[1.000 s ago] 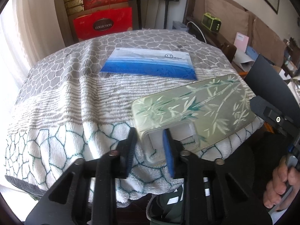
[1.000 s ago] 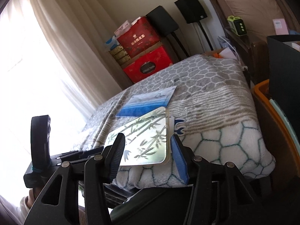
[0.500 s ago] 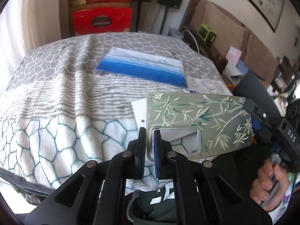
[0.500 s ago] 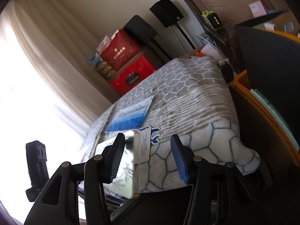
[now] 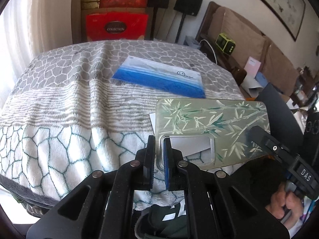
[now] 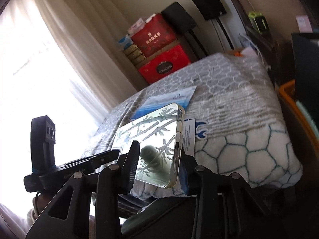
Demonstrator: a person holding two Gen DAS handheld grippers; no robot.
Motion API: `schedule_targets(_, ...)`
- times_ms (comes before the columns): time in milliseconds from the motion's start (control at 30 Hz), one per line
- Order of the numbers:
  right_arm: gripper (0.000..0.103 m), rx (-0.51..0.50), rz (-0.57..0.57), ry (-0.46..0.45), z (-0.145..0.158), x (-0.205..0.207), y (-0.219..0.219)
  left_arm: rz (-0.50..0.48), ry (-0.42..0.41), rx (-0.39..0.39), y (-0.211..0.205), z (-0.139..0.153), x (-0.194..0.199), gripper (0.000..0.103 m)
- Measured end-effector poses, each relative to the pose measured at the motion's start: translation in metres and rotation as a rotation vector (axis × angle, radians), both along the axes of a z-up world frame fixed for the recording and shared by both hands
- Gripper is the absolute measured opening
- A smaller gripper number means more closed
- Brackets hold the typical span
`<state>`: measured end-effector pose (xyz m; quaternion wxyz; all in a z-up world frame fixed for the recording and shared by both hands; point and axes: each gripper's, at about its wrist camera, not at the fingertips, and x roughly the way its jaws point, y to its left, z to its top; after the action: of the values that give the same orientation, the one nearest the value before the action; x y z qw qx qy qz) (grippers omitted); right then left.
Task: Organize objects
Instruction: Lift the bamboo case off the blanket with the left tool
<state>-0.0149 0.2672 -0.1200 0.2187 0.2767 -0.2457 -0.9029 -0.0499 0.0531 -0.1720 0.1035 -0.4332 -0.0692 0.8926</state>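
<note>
My left claw is clamped on the thin rim of the phone case at its camera cutout, holding it off the blanket near the front edge. My right claw has just been closing around the case's other end; the case sits between its fingers, one lying over the glossy face, but I cannot tell whether both are pressing yet. The danger, as I judge it, is the handover: my left hold is only a pinch on a slim strip of soft plastic, so if I let go before the right bites, the case could pivot and drop past the edge. Squeezing across the slick face may also make it skid. The white card tucked behind it could slip out. The blue pouch lies further back, well clear.
</note>
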Motion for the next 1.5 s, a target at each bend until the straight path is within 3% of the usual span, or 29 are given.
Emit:
schedule_targets(300,0.032,0.014,-0.016,-0.002,0.000,0.000,0.002,0.003,-0.013,-0.014,0.005,-0.005,-0.003,0.007)
schedule_targets(567,0.032,-0.038,-0.016,0.006,0.009,-0.003,0.009,0.015,0.042,-0.043,0.010,0.012,-0.001,0.007)
schedule_targets(800,0.032,0.106,0.016,0.074,0.043,0.007,-0.004,0.031,0.057,-0.015,0.005,0.022,0.004,0.007)
schedule_targets(967,0.031,0.126,0.004,0.126,0.059,0.017,0.004,0.033,0.116,-0.002,0.013,0.037,0.016,0.007)
schedule_targets(1200,0.028,0.020,-0.004,0.132,0.068,0.027,0.023,0.032,0.176,-0.043,0.029,0.054,0.025,0.007)
schedule_targets(1500,0.028,0.086,-0.038,0.231,0.102,0.052,0.027,0.024,0.262,-0.076,0.048,0.082,0.038,0.007)
